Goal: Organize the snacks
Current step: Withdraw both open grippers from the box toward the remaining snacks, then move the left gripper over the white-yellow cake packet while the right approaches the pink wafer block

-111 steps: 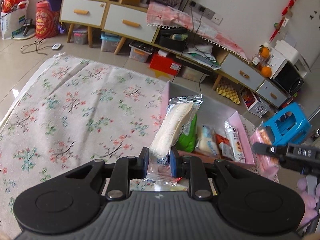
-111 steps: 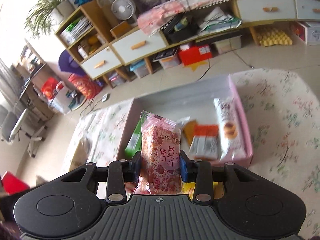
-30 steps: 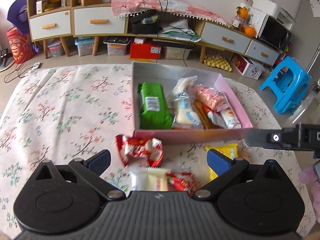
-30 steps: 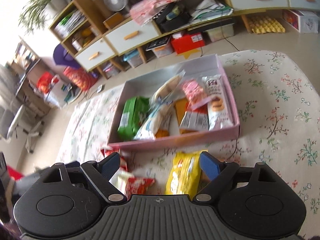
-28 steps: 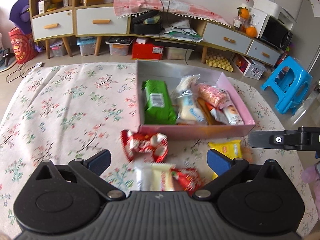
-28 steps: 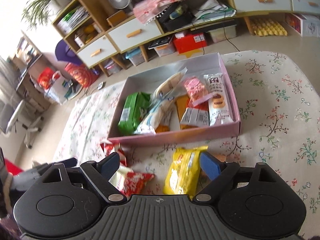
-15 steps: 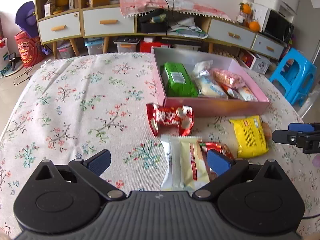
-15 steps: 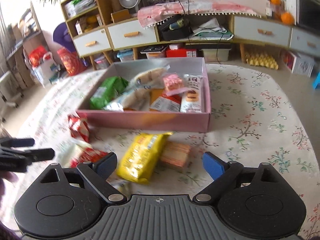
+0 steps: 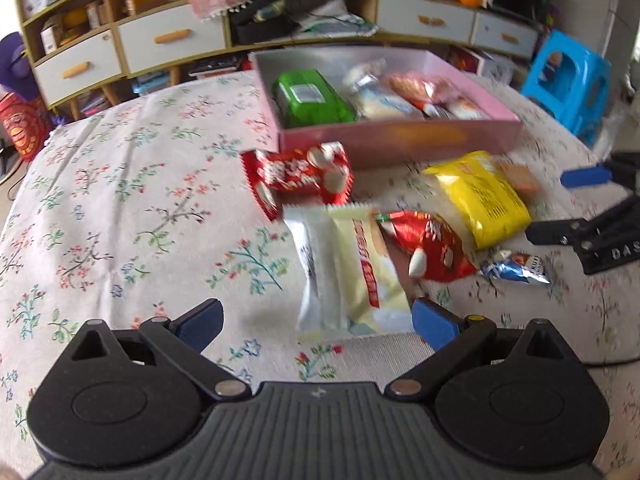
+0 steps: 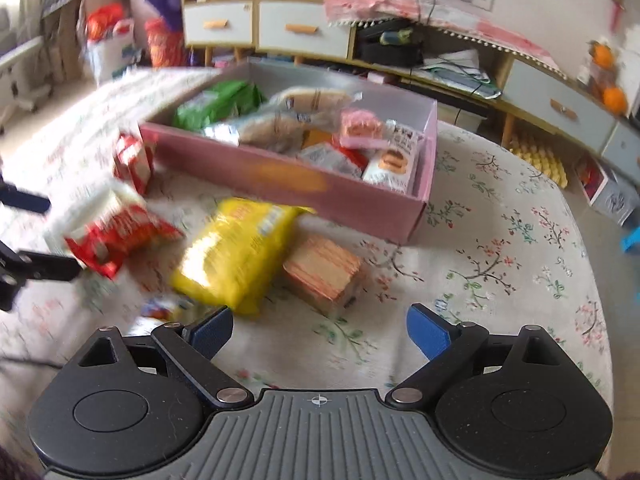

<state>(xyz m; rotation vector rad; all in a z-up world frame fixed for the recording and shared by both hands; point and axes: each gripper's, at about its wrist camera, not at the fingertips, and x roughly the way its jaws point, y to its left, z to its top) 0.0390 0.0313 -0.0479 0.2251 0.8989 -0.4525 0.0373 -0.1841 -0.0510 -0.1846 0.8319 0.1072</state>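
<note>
A pink box (image 9: 400,142) on the floral tablecloth holds a green packet (image 9: 310,100) and several other snacks. In front of it lie loose snacks: a red packet (image 9: 298,176), two pale long packets (image 9: 344,268), another red packet (image 9: 430,242), a yellow bag (image 9: 480,200), an orange biscuit pack (image 10: 324,272) and a small blue wrapper (image 9: 512,270). My left gripper (image 9: 316,320) is open and low over the cloth, with the near ends of the pale packets between its fingers. My right gripper (image 10: 320,332) is open, just short of the yellow bag (image 10: 240,252) and the biscuit pack.
The other gripper shows in each view: the right gripper (image 9: 572,206) at the right edge, the left gripper (image 10: 36,234) at the left edge. A blue stool (image 9: 568,76) stands beyond the table's right side. Low drawer cabinets (image 10: 304,32) line the far wall.
Both grippers, shut on snacks earlier, now stand open, with those snacks in the box. Over the last second both have sunk towards the loose snacks and rolled. The snacks look larger and nearer.
</note>
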